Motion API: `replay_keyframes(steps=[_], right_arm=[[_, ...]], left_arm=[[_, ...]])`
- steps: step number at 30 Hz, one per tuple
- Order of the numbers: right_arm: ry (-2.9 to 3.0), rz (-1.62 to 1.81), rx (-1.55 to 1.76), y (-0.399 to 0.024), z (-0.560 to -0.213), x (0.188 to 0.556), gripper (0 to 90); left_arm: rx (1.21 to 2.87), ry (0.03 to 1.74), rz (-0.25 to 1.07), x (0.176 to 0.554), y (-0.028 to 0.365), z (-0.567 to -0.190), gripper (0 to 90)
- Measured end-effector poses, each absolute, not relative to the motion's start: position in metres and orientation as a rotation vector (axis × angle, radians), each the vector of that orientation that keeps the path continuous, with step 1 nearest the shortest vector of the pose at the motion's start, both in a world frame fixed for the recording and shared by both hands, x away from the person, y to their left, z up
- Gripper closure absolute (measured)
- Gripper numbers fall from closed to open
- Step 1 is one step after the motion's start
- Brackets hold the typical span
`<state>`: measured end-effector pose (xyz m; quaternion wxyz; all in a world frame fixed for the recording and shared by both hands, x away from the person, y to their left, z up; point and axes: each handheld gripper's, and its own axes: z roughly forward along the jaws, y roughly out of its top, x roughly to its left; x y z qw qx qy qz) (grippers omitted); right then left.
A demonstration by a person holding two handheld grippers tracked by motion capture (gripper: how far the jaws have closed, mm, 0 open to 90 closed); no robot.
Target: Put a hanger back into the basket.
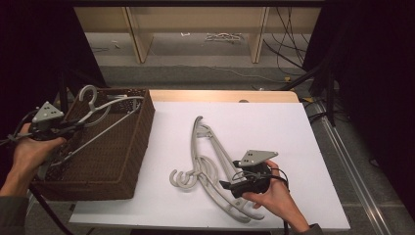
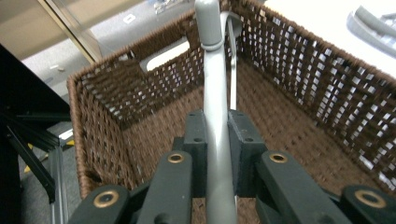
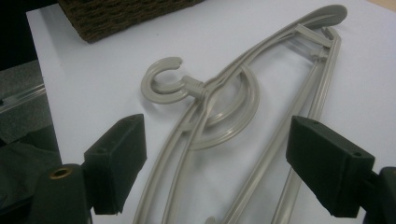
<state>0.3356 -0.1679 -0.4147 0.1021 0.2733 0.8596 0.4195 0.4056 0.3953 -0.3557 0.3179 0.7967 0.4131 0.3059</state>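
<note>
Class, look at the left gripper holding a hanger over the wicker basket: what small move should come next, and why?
Probably lower it a little further and then open the jaws. The left gripper is shut on a grey hanger that lies tilted across the brown wicker basket, its hook at the far rim, not yet resting on the bottom. The right gripper waits open over the hangers on the table.

No lettering, label, brand mark, number or sign can be read anywhere on the table or on the things that lie on it.
</note>
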Motion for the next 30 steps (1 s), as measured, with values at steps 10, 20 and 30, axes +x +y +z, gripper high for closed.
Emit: replay_keyframes(steps=[10,20,30], right_arm=[[2.552,1.235,0.8,-0.165,-0.416,0.336,21.5],[2.553,1.242,0.8,-0.166,-0.416,0.336,21.6],[2.548,1.243,0.803,-0.167,-0.417,0.336,21.7]], left_arm=[[2.152,1.143,0.736,0.409,0.408,-0.381,79.1],[2.172,1.187,0.654,0.413,0.416,-0.401,79.4],[2.151,1.257,0.615,0.412,0.421,-0.415,78.9]])
